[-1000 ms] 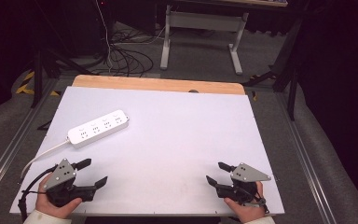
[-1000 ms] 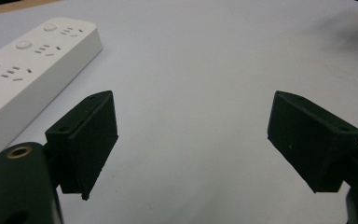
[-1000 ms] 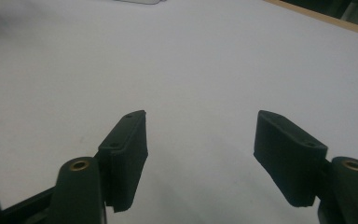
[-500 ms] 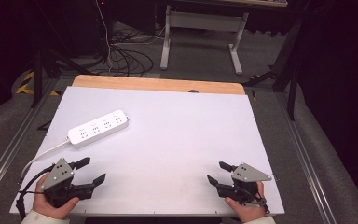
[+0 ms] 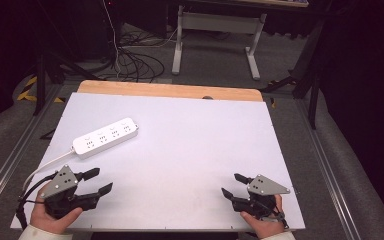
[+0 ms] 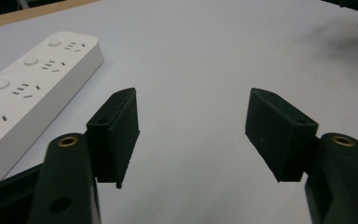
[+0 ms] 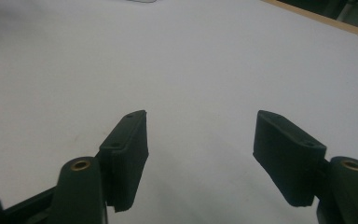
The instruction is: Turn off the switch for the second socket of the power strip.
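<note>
Two black grippers seen low over white desk [image 5: 180, 135]: left gripper [image 5: 100, 181] spread, jaws just closing, nothing between; right gripper [image 5: 232, 184] spread, empty. White plastic power strip [image 5: 106, 138] lying at 12 o'clock from left gripper, near, apart.

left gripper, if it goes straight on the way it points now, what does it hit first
Probably nothing soon. The left gripper, jaws open with nothing between them and just closing a bit, points across bare table. The power strip lies to the left of that line, though depth is hard to judge.
</note>
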`<state>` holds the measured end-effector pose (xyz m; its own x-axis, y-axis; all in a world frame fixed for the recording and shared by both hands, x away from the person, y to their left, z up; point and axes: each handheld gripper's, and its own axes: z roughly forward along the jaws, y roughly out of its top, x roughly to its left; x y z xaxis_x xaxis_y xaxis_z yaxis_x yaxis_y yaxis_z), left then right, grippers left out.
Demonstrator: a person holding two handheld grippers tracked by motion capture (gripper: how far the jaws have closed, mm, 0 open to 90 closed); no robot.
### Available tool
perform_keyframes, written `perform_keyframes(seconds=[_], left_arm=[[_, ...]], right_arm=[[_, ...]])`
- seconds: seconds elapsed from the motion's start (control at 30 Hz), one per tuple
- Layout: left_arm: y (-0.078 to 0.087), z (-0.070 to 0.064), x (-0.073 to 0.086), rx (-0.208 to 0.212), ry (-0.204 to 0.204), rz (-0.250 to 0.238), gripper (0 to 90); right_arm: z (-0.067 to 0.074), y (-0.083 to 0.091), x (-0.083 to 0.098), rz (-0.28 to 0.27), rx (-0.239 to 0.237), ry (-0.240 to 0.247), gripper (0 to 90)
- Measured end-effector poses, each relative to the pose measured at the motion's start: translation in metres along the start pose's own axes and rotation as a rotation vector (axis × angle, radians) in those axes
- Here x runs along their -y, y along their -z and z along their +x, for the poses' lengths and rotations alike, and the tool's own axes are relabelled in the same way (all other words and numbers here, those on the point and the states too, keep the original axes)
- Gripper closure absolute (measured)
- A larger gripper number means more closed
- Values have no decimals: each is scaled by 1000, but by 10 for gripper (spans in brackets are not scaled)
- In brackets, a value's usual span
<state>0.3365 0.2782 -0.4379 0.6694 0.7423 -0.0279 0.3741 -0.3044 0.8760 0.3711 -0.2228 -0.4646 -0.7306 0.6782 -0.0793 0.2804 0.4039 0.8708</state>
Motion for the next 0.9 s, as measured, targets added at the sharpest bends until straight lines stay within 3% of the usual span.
perform_keyframes(seconds=[0.23,0.53,0.9], left_arm=[[3,10,-15,-18,24,-8,350],[7,23,-34,-17,21,-2,349],[7,35,-47,-56,18,14,355]], right_arm=[[1,-1,0,5,4,-4,357],[1,-2,0,9,2,-1,357],[2,-4,0,16,-1,7,357]])
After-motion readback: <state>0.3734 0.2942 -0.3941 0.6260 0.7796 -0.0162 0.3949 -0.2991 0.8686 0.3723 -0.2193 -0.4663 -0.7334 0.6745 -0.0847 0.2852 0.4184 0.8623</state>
